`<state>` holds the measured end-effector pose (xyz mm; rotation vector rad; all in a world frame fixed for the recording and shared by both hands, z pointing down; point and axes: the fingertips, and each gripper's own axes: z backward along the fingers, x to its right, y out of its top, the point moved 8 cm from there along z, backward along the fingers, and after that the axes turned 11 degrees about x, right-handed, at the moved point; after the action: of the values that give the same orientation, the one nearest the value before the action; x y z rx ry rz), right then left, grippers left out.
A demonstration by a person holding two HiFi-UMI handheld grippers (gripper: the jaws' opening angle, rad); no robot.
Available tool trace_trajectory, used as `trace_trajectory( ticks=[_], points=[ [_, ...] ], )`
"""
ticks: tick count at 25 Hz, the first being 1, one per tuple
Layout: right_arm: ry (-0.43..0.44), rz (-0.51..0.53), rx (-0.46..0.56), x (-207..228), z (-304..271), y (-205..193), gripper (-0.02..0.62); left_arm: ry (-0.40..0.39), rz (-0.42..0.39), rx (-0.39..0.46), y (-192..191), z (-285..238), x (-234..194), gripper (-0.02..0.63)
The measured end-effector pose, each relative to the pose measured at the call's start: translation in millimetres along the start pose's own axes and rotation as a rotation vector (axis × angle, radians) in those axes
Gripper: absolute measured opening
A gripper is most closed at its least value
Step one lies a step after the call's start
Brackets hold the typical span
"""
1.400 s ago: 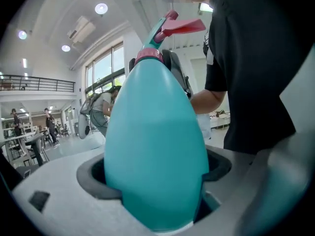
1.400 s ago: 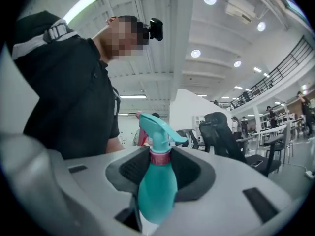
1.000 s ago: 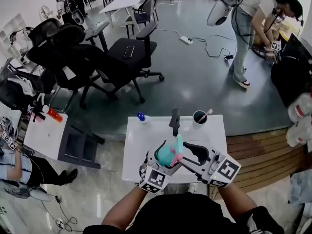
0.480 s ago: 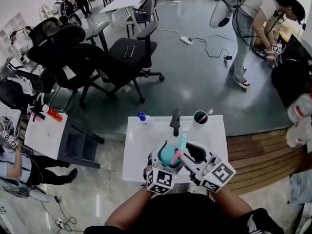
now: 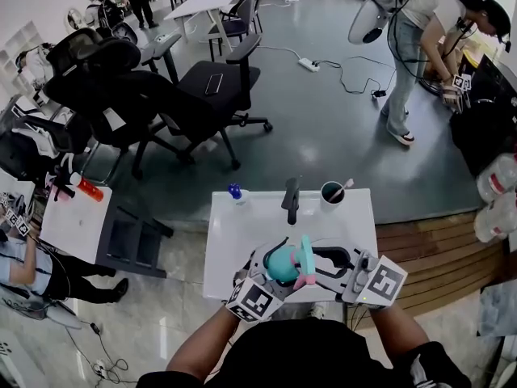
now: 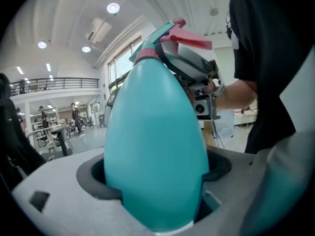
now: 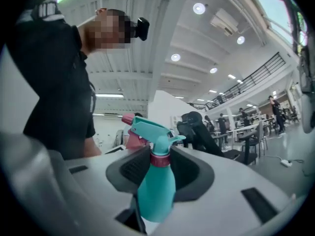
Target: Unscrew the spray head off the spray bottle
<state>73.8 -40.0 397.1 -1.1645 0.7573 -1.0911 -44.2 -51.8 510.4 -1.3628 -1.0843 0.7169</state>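
At lower centre, both forearms converge above the table (image 5: 242,225). The left gripper (image 5: 273,263) clamps the spray bottle (image 6: 155,146) body. The right gripper (image 5: 317,263), held level, has just been closing; its jaws press the spray head (image 7: 150,131) at its pink collar.

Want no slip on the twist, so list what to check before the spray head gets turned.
1. Body hold: left gripper clamps the spray bottle: ok.
2. Collar hold: right gripper sits on the pink collar, and its jaws have just been closing on it: ok.
3. Firm enough to turn: cannot tell.
4. Seating: spray head on the bottle: ok.
5. Clearance: cup on the table stands away from both grippers: ok.
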Motion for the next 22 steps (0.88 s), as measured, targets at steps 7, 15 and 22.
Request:
trace_trajectory(
  ticks=[7,15,22],
  points=[
    [0.341,-0.021,-0.109,-12,10,13,0.133,-0.310,0.004,0.090,11,5,27,0.471],
    [0.188,-0.065,0.021,19,42,10,0.166,-0.127,0.079,0.081,1,5,5,0.471],
    [0.093,-0.118,0.159,4,38,10,0.107,0.145,0.085,0.018,-19,12,-27,0.471]
  ],
)
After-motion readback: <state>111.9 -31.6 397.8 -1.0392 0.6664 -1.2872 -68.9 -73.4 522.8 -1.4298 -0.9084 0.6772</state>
